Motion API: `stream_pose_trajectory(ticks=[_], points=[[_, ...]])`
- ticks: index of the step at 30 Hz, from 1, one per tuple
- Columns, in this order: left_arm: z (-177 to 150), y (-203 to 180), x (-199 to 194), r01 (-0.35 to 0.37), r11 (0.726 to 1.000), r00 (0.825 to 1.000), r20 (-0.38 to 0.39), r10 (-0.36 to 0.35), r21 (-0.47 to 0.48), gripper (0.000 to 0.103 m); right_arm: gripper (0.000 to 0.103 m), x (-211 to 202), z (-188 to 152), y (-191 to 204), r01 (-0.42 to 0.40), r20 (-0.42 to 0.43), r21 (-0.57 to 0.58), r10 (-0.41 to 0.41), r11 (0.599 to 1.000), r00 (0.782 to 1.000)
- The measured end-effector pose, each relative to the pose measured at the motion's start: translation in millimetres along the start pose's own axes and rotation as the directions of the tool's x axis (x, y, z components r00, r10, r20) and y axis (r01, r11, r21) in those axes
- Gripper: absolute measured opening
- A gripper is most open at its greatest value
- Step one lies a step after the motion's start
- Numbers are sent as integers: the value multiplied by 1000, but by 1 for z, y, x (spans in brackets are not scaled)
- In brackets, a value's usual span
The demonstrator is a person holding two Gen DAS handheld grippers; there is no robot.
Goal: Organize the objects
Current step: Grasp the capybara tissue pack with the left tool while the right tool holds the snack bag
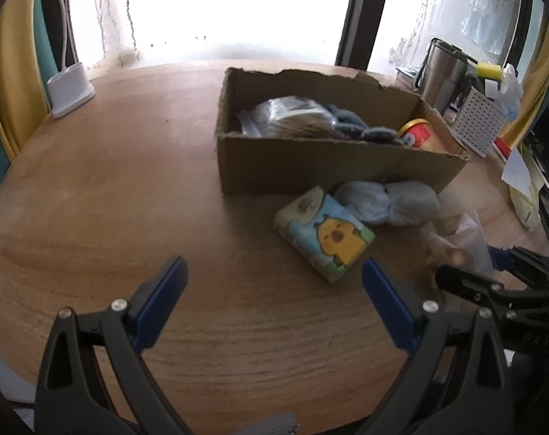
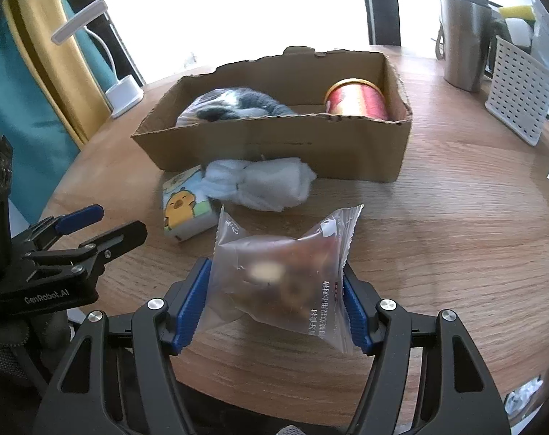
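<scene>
Wooden round table [image 2: 455, 253]: nearest, right gripper [image 2: 276, 306] pinches a clear snack packet [image 2: 280, 272] with Chinese print by its slippery sides, so it may slide out; left gripper [image 1: 274, 297], marked GenRobot.AI, gapes wide, empty. Farther, capybara-print pack [image 2: 185, 204] and white cloth bundle [image 2: 263, 185] sit before the cardboard box [image 2: 274, 145] holding a red can [image 2: 358, 101].

On the surface [image 2: 437, 199] the cardboard box [image 2: 274, 148] sits at twelve o'clock in the right wrist view. In it lie a bagged bundle [image 2: 234, 107] toward ten and a can [image 2: 358, 101] toward one. Just before the box lies a rolled cloth [image 2: 263, 183], touching a small carton [image 2: 184, 203] at its nine o'clock (partly under it). A snack packet [image 2: 281, 275] sits before both, at six. Behind the box, at two, stand a metal jug [image 2: 463, 36] and a perforated basket [image 2: 517, 94].
</scene>
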State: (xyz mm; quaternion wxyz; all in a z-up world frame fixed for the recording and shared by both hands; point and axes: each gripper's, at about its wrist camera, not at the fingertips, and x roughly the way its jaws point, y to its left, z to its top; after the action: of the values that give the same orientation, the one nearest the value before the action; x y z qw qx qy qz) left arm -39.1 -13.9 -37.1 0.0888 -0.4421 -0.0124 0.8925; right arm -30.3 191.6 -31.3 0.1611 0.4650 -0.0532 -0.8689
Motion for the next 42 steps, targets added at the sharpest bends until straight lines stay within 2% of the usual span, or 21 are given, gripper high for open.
stream_pose_trajectory(ticks=[24, 31, 42], points=[[16, -36, 38, 2, 999, 999, -49, 0, 40, 98, 70, 4, 9, -36, 8, 4, 62, -8, 998, 1000], [17, -31, 49, -24, 999, 997, -68, 26, 37, 98, 70, 7, 10, -44, 16, -1, 81, -16, 997, 1000], [7, -7, 40, -52, 999, 996, -68, 51, -4, 98, 70, 11, 10, -35, 1, -2, 74, -1, 997, 1000]])
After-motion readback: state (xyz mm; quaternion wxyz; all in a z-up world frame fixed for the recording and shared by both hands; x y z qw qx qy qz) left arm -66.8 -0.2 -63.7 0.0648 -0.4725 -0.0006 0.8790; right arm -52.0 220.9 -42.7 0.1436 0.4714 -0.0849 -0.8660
